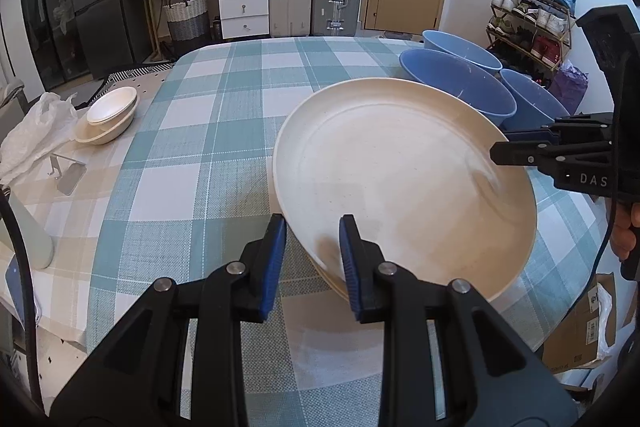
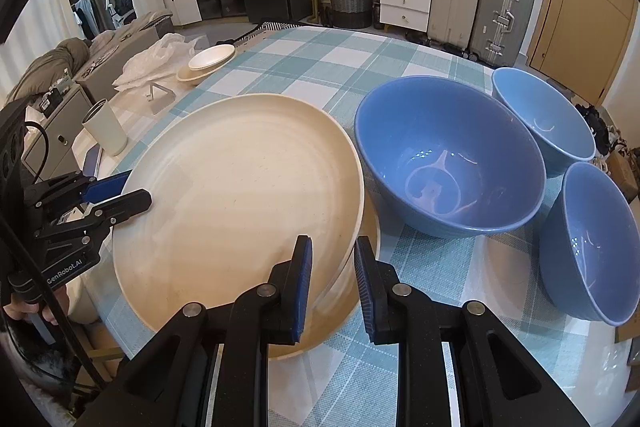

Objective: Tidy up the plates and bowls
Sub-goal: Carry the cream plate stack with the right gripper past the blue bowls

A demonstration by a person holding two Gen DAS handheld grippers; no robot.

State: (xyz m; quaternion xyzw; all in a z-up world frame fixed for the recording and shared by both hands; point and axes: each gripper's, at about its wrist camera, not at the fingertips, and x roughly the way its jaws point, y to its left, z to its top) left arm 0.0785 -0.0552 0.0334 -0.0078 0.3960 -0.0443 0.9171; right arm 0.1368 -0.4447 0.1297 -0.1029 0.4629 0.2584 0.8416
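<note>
Right now my left gripper [image 1: 312,259] and right gripper [image 2: 333,281] each straddle opposite rims of the tilted cream plate [image 1: 400,179] beside three blue bowls [image 2: 448,155], jaws parted, so uneven closing could let it slide off.

Matt cream plate [image 1: 404,183], woven tablecloth [image 1: 208,131]

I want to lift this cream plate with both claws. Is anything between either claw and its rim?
Nothing visible. The left claw straddles the near rim of the cream plate, and the right claw straddles the opposite rim. Both are open. The blue bowls stand beside the plate, clear of both claws.
</note>
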